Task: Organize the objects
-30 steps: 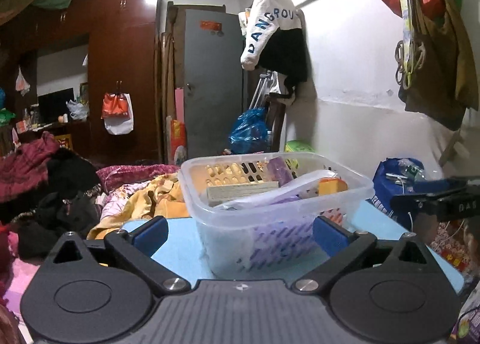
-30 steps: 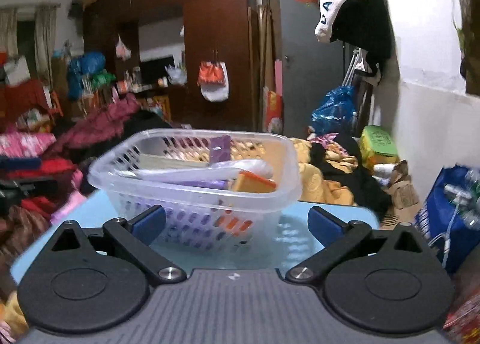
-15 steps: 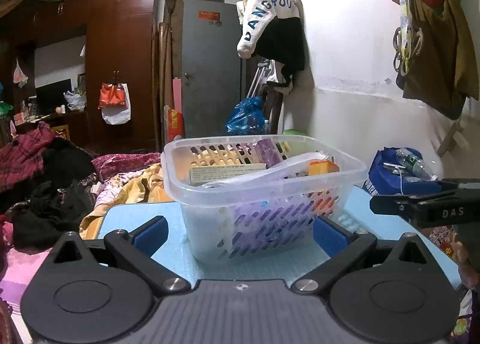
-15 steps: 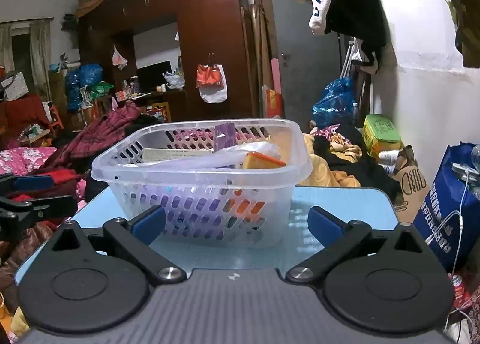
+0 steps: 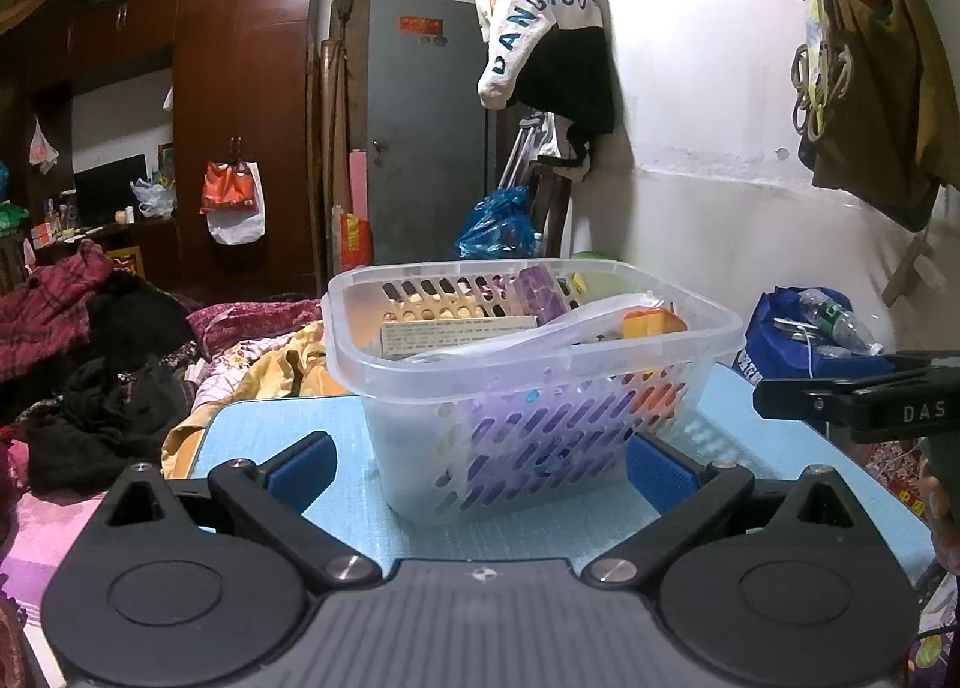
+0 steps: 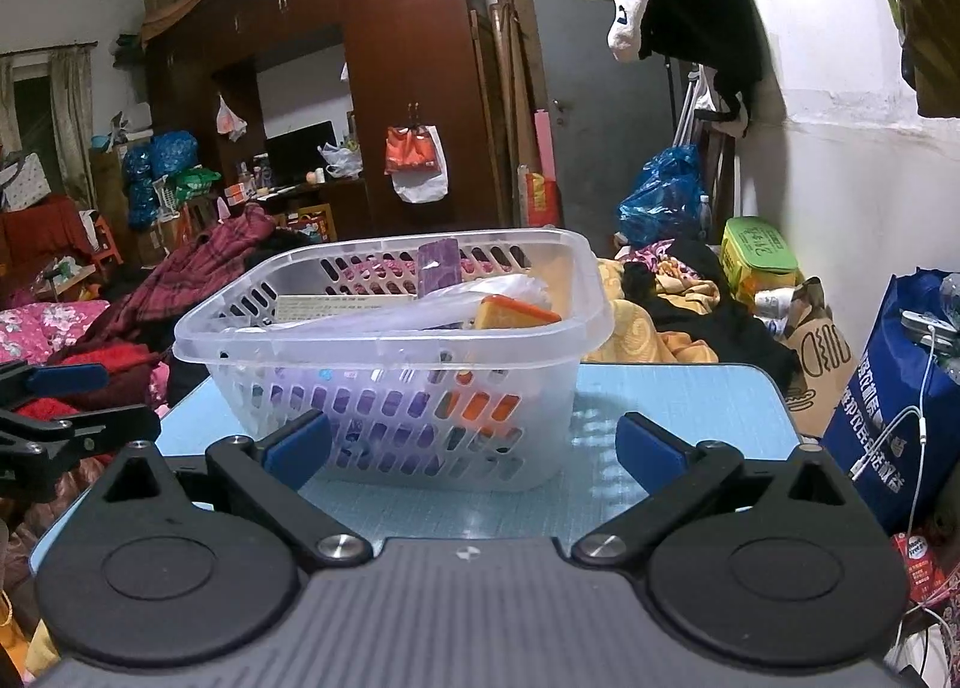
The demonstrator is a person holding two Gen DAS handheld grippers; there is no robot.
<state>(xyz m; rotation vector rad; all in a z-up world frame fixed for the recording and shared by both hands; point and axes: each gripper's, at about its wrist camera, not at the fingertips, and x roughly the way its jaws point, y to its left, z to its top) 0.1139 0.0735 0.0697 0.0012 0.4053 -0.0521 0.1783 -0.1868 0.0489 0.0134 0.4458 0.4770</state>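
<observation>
A clear plastic basket (image 5: 384,352) (image 6: 384,346) with slotted walls stands on the light blue table (image 5: 264,424) (image 6: 678,400). Inside lie a purple box (image 5: 543,289) (image 6: 440,263), an orange block (image 5: 651,322) (image 6: 510,313), a cream box (image 5: 456,328) and a clear plastic wrap (image 6: 420,310). My left gripper (image 5: 480,469) is open and held short of the basket's near side, nothing between its blue pads. My right gripper (image 6: 474,451) is also open and empty, facing the basket from the other corner. The right gripper shows at the right edge of the left wrist view as a black bar.
Piles of clothes and bedding (image 5: 90,364) (image 6: 672,298) surround the table. A blue bag (image 6: 900,406) stands to the right by the white wall. A dark wardrobe (image 5: 240,106) and a grey door (image 5: 426,130) are at the back.
Both grippers have pulled back and risen a little from the basket, which now looks smaller and further off. Both stay open.
</observation>
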